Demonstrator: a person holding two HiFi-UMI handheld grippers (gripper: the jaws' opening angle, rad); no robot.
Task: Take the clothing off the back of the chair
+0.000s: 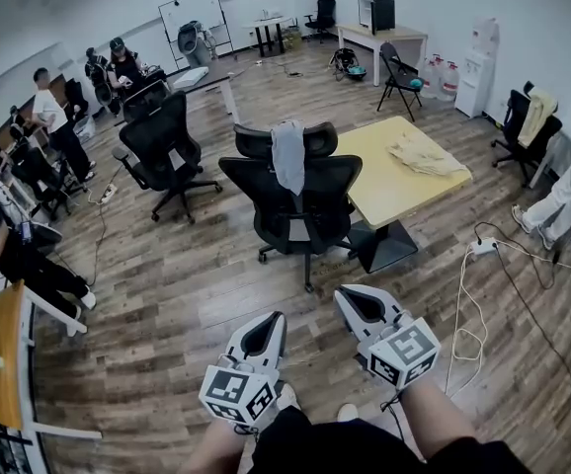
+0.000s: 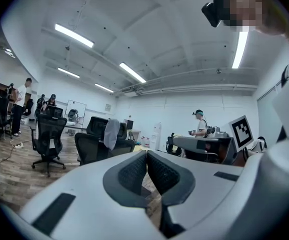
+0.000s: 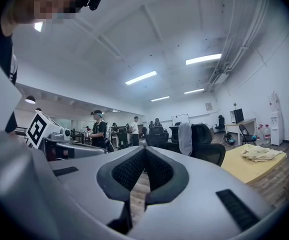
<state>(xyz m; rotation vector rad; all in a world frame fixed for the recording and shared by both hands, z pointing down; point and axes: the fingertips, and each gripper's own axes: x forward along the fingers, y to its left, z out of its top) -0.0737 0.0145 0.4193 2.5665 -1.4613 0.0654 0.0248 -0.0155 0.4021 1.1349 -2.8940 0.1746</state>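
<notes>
No words or numbers are legible; black-and-white square markers (image 1: 234,388) stand on the left gripper (image 1: 272,318) and right gripper (image 1: 346,293)

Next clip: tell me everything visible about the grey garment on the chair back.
The grey garment looks like soft, plain light-grey cloth, gathered into a narrow strip. It is draped over the headrest of the black office chair and hangs limp down the middle of the upper backrest, slightly wrinkled. It touches only the chair. The yellow table stands just beyond.
</notes>
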